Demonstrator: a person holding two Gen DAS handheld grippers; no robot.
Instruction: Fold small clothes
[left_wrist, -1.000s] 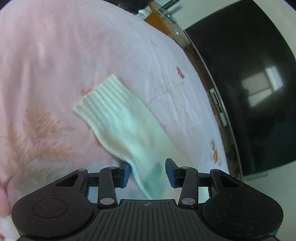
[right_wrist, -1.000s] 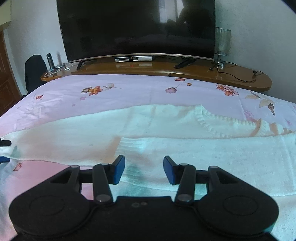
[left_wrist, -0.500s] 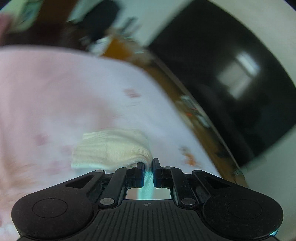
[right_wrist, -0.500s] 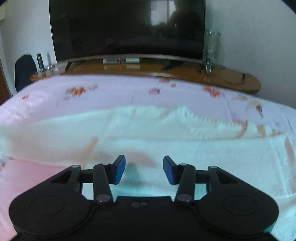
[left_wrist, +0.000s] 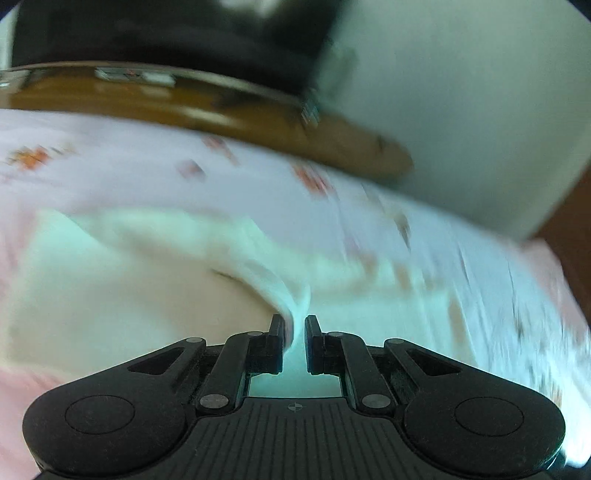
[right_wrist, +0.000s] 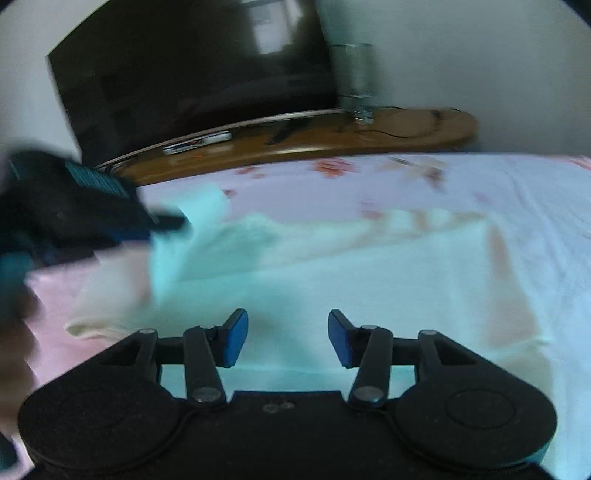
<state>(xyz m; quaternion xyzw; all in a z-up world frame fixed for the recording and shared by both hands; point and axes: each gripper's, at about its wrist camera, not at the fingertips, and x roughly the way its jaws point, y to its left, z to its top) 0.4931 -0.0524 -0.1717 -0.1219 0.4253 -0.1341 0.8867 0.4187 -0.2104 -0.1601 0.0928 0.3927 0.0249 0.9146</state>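
Left gripper pinched shut on sleeve — lifted over sweater. Right gripper half-open, empty, hovering above sweater on bedsheet. Beyond — shelf, TV.

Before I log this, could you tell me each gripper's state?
Left gripper: shut on the white knitted sweater's sleeve.
Right gripper: open, holding nothing.

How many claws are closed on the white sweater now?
1. The left claw pinches a fold of the white sweater on the bed. The right claw hovers open above it.
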